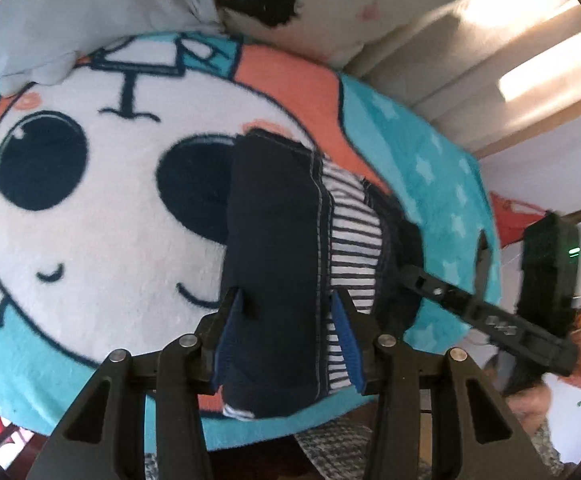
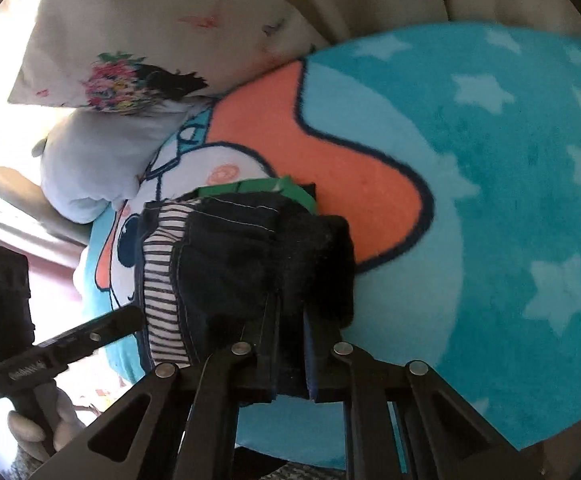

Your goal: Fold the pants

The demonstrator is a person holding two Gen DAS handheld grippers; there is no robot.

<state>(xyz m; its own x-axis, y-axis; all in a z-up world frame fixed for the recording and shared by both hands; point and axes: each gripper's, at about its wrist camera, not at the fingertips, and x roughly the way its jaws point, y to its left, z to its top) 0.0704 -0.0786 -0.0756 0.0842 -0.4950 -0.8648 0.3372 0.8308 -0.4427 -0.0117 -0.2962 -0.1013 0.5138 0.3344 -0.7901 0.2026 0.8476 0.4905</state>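
gripping the dark pants [image 1: 274,248] at two spots over the cartoon blanket [image 1: 90,208], both claws are mid-fold; the left claw [image 1: 286,344] is clamping the thick folded bundle, the right claw [image 2: 290,356] is clenched on a thinner edge. next they need lowering and smoothing flat. only the right wrist view is showing a green piece [image 2: 290,188] behind the pants

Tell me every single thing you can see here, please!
pants: one pair, dark navy with striped lining, folded on the blanket.
blanket: one, teal with stars and a cartoon face, spread under the pants.
pillows: two, a cream floral one above a pale blue one, at the blanket's far edge.
green fabric: one piece, peeking out behind the pants.
left tongs: black with blue pads, closed on the pants.
right tongs: black, clamped on a dark fold of the pants.
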